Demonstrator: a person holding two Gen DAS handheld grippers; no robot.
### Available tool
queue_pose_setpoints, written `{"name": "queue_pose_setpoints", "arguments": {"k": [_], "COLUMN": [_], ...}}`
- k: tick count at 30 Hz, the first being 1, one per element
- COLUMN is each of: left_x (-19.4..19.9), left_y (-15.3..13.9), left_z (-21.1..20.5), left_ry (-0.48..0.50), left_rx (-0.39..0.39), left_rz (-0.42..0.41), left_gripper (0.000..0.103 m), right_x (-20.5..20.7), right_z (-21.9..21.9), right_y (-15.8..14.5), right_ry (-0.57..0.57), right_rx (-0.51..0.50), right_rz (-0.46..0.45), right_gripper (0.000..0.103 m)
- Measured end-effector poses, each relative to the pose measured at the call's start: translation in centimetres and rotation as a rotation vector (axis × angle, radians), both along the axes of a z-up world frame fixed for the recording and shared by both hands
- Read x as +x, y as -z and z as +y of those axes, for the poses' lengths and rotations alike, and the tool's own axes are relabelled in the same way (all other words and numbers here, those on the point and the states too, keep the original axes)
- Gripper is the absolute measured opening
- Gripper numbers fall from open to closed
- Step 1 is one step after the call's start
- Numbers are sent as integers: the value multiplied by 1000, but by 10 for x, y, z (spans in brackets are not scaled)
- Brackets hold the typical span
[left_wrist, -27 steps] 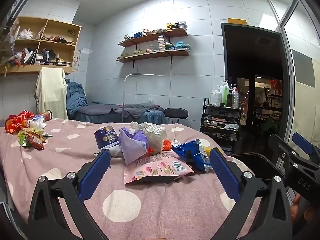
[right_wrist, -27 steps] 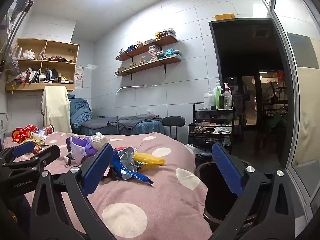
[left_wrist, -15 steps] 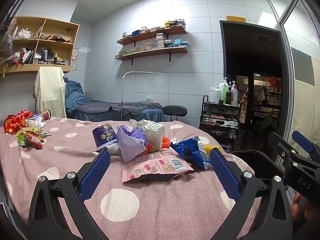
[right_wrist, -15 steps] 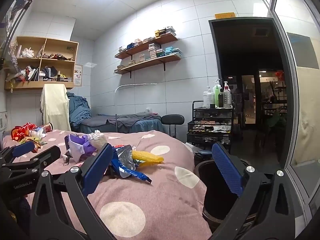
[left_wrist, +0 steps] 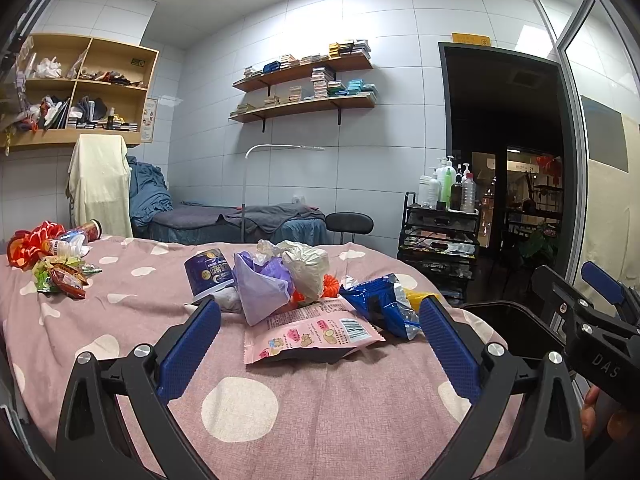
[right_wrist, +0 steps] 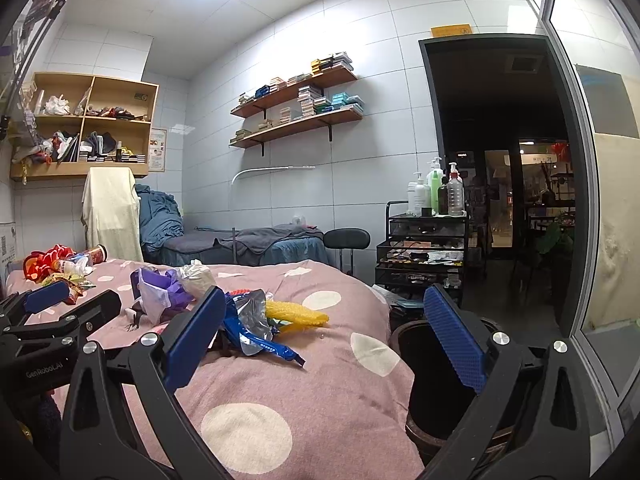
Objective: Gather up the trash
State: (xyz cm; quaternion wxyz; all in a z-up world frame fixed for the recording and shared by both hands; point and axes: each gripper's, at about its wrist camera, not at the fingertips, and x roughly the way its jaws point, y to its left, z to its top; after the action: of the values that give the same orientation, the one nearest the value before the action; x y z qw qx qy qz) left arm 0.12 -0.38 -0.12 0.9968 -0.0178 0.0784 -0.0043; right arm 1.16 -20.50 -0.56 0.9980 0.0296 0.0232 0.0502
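Left gripper (left_wrist: 320, 344) wide open, nothing between fingers, hovering over near part of pink dotted bedspread (left_wrist: 240, 408). Right gripper (right_wrist: 324, 344) also wide open, empty, over right edge of bed w/ one blue pad (right_wrist: 454, 340) in front of black bin (right_wrist: 416, 344).

Just beyond left gripper: pink snack bag (left_wrist: 312, 330) lying flat, closest piece of trash. Behind it, touching: crumpled purple bag (left_wrist: 262, 288), white plastic wad (left_wrist: 308, 264), dark blue cup (left_wrist: 208, 274) tipped on side. Right of pink bag: blue foil wrapper (left_wrist: 380, 304), yellow bit (left_wrist: 412, 294) poking out behind.

In right view, same blue wrapper (right_wrist: 252, 328) & yellow piece (right_wrist: 296, 312) near bed's right side, bin just right of bed, on floor.

Far left on bed: second pile, red wrappers (left_wrist: 28, 240), green packet (left_wrist: 60, 276), well apart from middle heap.

Further out: black cart w/ bottles (left_wrist: 444, 236), round stool (left_wrist: 348, 224), wall shelves (left_wrist: 304, 84).
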Motion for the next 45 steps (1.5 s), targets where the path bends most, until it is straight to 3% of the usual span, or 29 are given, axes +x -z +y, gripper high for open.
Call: {"name": "queue_pose_setpoints", "arguments": {"k": [45], "left_x": [0], "left_y": [4], "left_z": [-1], "left_ry": [4], "left_rx": [-2], "left_rz": [11], "left_gripper": [98], "right_x": [1], "right_z": [4], "right_y": [2], "right_ry": [-13], "right_rx": [-7], "right_rz": [9], "right_gripper": [98]}}
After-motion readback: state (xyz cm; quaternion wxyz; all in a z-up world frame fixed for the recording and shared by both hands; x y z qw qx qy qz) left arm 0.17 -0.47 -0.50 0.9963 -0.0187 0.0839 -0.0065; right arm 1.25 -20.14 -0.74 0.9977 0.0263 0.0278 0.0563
